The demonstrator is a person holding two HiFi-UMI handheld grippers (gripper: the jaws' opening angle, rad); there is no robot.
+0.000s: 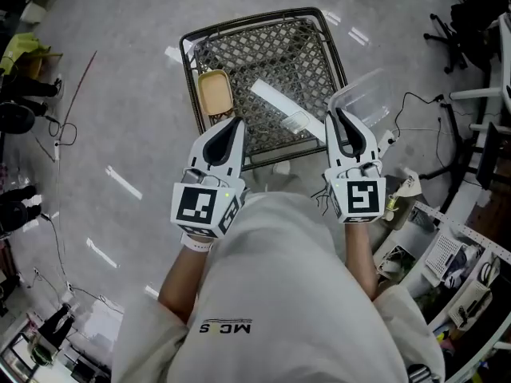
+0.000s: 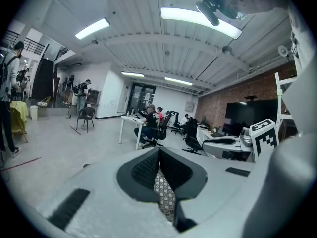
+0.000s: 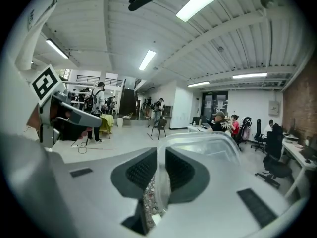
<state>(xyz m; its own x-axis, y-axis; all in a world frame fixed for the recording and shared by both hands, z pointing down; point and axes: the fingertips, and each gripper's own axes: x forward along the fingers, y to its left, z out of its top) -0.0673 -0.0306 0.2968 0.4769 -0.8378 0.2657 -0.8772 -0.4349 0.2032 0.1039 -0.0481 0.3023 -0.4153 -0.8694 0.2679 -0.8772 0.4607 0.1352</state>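
Tub [image 1: 366, 96], clear plastic, is pinched by its rim in the right tongs [image 1: 339, 118] at the mesh rack's [image 1: 254, 16] right edge (a carrying hold, I judge, calling for level handling), while the left tongs [image 1: 235, 123], closed and empty, hover near a tan dish [image 1: 215, 92].

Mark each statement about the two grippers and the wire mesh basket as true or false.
1. The right gripper grips the rim of a clear plastic container. True.
2. The left gripper holds the tan rectangular tray. False: its jaws are shut on nothing, and the tray lies in the dark wire mesh basket.
3. A long white flat piece lies in the basket. True.
4. The basket stands on a wooden table. False: it stands on the grey floor.
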